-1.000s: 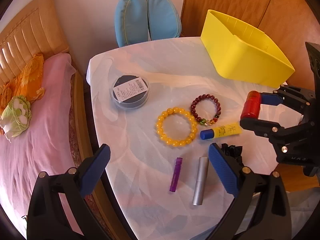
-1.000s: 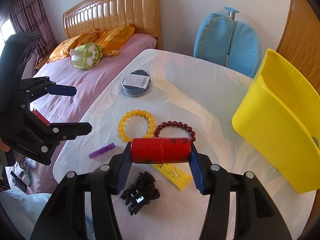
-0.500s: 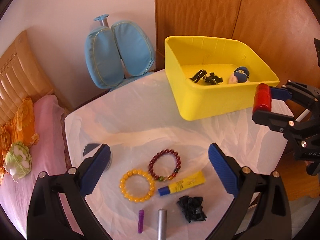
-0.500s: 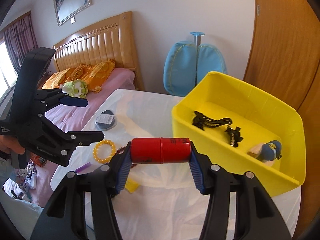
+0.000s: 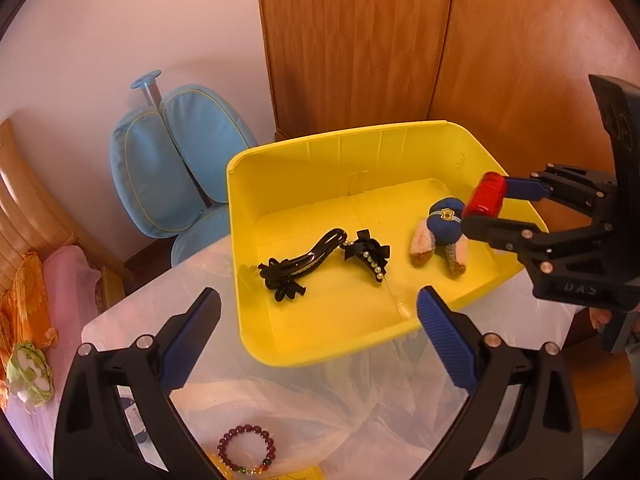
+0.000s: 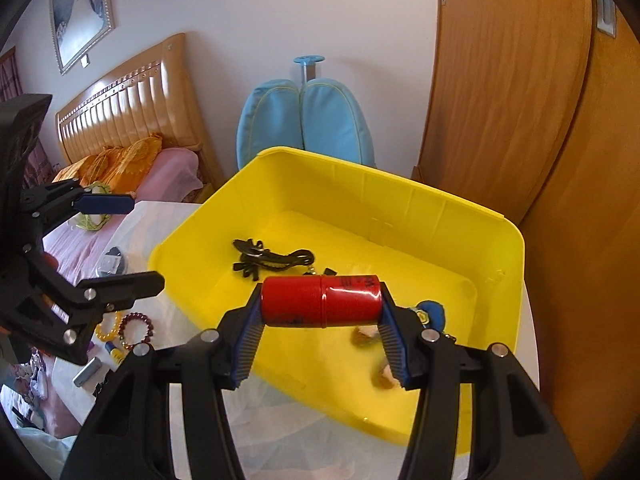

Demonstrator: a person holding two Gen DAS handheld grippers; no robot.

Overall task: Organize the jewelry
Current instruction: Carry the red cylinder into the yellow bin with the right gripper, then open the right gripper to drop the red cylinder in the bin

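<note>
My right gripper (image 6: 320, 307) is shut on a red cylinder (image 6: 321, 300), held crosswise above the near part of the yellow bin (image 6: 400, 196). In the left wrist view the same red cylinder (image 5: 485, 196) hangs over the yellow bin's (image 5: 304, 148) right end, in the right gripper (image 5: 486, 197). Inside lie black hair clips (image 5: 304, 264), a black bow clip with pearls (image 5: 368, 254) and a blue plush charm (image 5: 442, 226). My left gripper (image 5: 318, 334) stands open and empty before the bin's near wall. A dark red bead bracelet (image 5: 246, 448) lies on the table below.
The white-covered table (image 5: 312, 404) carries a yellow bracelet (image 6: 106, 326), a silver tube (image 6: 86, 372) and a round clear box (image 6: 112, 264) at the left. A blue chair (image 6: 306, 120), a bed (image 6: 132, 176) and a wooden wardrobe (image 5: 400, 40) surround it.
Both grippers swung from the small items on the table toward the yellow bin and rose a little. The red cylinder, still gripped, now hangs over the bin's inside.
</note>
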